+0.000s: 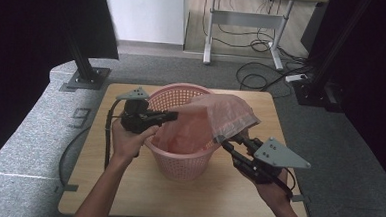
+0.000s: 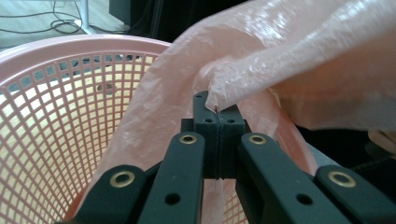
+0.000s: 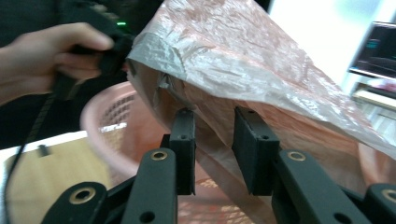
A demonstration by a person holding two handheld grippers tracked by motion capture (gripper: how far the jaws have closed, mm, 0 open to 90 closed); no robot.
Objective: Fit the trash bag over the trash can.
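Surface (image 1: 127,185): carries my pink basket (image 1: 183,165), centred.
Bag (image 1: 225,115): pink film draped over the basket's right rim, spanning between both my tools.
Left tool (image 1: 173,116): pressed together, pinching the bag edge at the left rim.
Right tool (image 1: 223,140): partly spread, film between the jaws; grip uncertain.

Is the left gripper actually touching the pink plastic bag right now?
Touching. In the left gripper view, the left gripper has its jaws pressed together on an edge of the pink plastic bag, which fans out from between them.
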